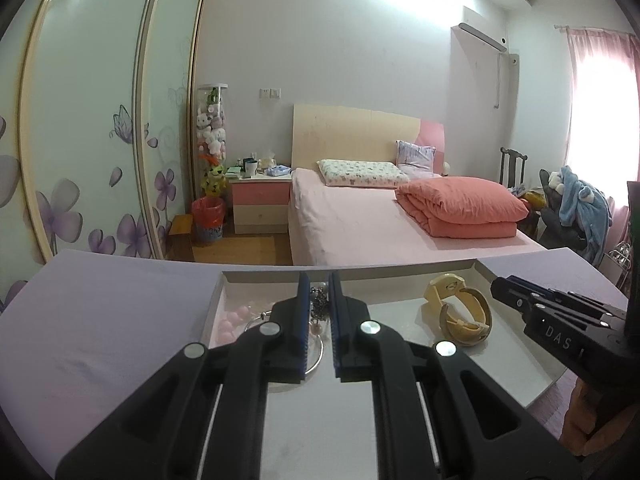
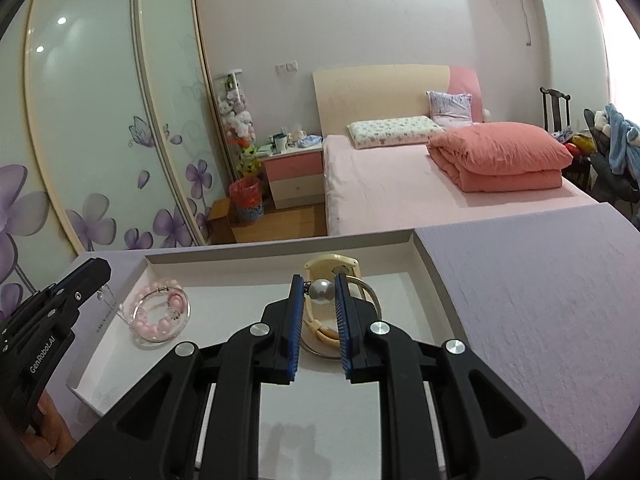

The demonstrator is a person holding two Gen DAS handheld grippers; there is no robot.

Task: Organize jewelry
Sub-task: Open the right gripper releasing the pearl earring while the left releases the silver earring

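Your right gripper [image 2: 319, 292] pinches the pearl [image 2: 322, 291] over the box [image 2: 430, 256], above the watch [image 2: 334, 270], presumably for sorting. Your left gripper [image 1: 319, 292], nearly closed, grips a dark chain [image 1: 319, 304] above the beads [image 1: 234, 320].

Left claw [image 1: 319, 280] nearly closed, right claw [image 2: 318, 282] pinching

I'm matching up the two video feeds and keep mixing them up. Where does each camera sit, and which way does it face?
Left wrist: on the left gripper, facing over the white tray toward the bed; a dark chain hangs between its fingers; the right gripper enters at right.
Right wrist: on the right gripper, same heading, shut on a pearl piece; the left gripper and a hand show at left.
Shared: tray, yellow watch, pink bead bracelet, bed.
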